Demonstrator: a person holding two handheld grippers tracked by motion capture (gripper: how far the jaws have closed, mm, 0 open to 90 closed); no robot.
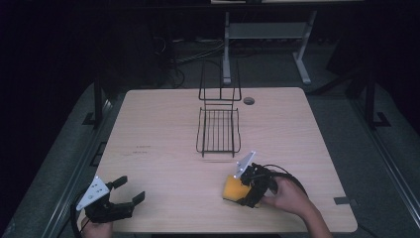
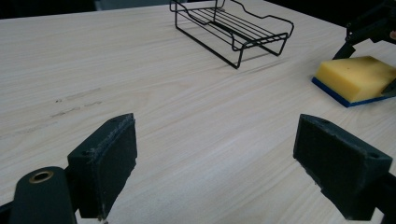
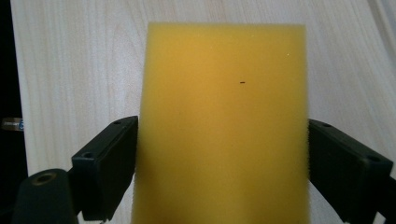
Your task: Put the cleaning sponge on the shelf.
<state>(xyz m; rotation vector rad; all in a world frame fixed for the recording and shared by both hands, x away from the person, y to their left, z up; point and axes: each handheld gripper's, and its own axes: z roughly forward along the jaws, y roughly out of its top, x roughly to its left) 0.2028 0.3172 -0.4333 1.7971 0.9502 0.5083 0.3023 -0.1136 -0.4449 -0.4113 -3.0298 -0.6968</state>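
Sponge [image 1: 231, 189] lies flat near the surface's [image 1: 163, 163] front edge, right of centre; right hand-held gripper [image 1: 242, 191] straddles it, pads at both sides, grip looks about closed but not lifted; left hand-held gripper [image 1: 126, 193] wide open, empty, front-left corner; wire rack [image 1: 218, 130] mid-surface has nothing in it; sponge prob. goes there, so early.

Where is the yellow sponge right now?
In the high view the yellow sponge lies flat on the table's near right part, between the right tongs' jaws, nearer than the wire rack.
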